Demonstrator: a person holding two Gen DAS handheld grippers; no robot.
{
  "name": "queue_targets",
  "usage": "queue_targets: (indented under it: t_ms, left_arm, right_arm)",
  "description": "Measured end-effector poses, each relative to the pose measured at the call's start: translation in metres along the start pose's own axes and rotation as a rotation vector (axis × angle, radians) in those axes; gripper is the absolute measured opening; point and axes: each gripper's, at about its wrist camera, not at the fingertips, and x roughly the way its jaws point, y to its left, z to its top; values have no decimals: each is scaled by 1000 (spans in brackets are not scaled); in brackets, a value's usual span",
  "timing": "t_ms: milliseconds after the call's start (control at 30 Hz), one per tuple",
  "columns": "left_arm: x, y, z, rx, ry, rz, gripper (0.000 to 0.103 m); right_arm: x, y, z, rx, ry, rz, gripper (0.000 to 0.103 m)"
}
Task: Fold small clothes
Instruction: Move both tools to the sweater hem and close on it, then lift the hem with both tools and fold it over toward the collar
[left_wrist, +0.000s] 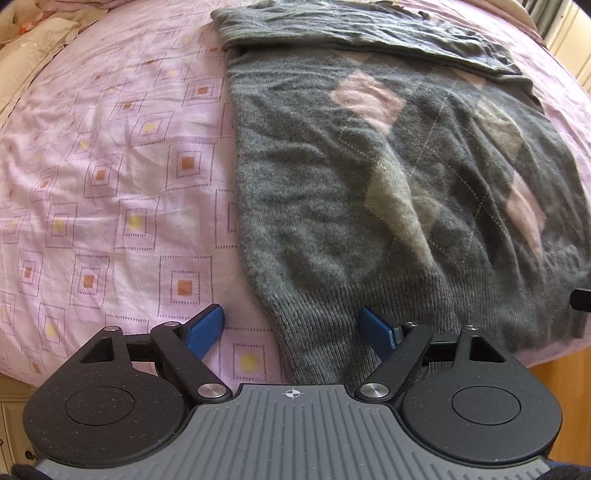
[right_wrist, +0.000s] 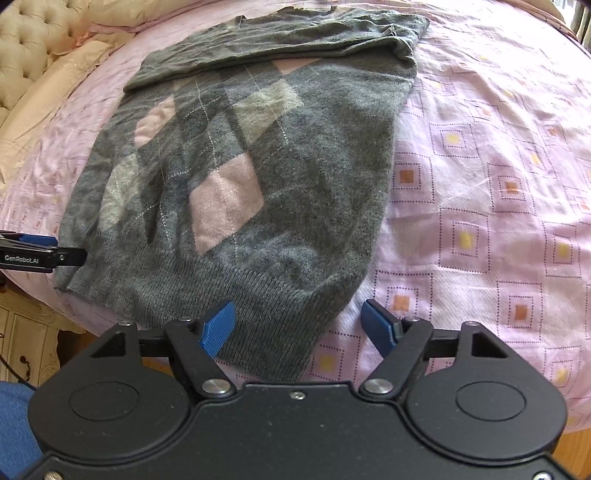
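A grey argyle sweater (left_wrist: 369, 184) with pink and beige diamonds lies flat on the bed, its sleeves folded across the top. My left gripper (left_wrist: 291, 328) is open, its blue fingers straddling the left corner of the ribbed hem. In the right wrist view the same sweater (right_wrist: 240, 177) fills the middle. My right gripper (right_wrist: 299, 325) is open around the hem's right corner, one finger over the knit, the other over the sheet. The left gripper (right_wrist: 37, 251) shows at that view's left edge by the hem's other corner.
A pink bedsheet (left_wrist: 110, 184) with square patterns covers the bed. Cream bedding (left_wrist: 33, 33) and a tufted headboard (right_wrist: 29, 33) sit at the far side. The bed's near edge drops to a wooden floor (left_wrist: 561, 376) and a pale cabinet (right_wrist: 29, 332).
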Motion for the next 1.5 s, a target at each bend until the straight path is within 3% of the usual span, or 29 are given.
queue_targets:
  t_ms: [333, 400, 467, 567, 700, 900, 1133, 1200, 1300, 1333, 1367, 1400, 1500]
  left_arm:
    - [4, 2, 9, -8, -30, -31, 80]
    - [4, 3, 11, -14, -37, -39, 77]
    - [5, 4, 14, -26, -46, -47, 68]
    - [7, 6, 19, -41, -57, -53, 63]
    - [5, 5, 18, -46, -69, -61, 60]
    - [0, 18, 11, -98, -69, -113, 46]
    - [1, 29, 12, -173, -71, -135, 41]
    - [2, 32, 13, -203, -76, -134, 37]
    - [2, 38, 12, -251, -76, -129, 20]
    - [3, 40, 12, -264, -67, -136, 8]
    - [3, 43, 13, -278, -57, -156, 4]
    - [3, 47, 13, -297, -50, -176, 4]
    - [-4, 53, 16, -326, -53, -204, 4]
  right_arm:
    - [11, -2, 12, 32, -44, 36, 73]
    - [13, -3, 14, 46, -51, 42, 73]
    - [15, -3, 16, 47, -57, 46, 73]
    - [15, -4, 19, 45, -59, 44, 66]
    - [14, -13, 20, 94, -61, 46, 52]
    - [14, -27, 23, 168, -34, 72, 26]
    - [17, -27, 27, 180, -20, 73, 30]
    - [18, -25, 29, 178, -17, 73, 33]
    - [19, -24, 31, 176, -9, 72, 33]
    - [19, -24, 32, 180, -2, 76, 27]
    - [19, -25, 33, 188, 6, 87, 21]
    - [19, -27, 34, 199, 14, 105, 13]
    - [10, -28, 40, 221, 6, 167, 12]
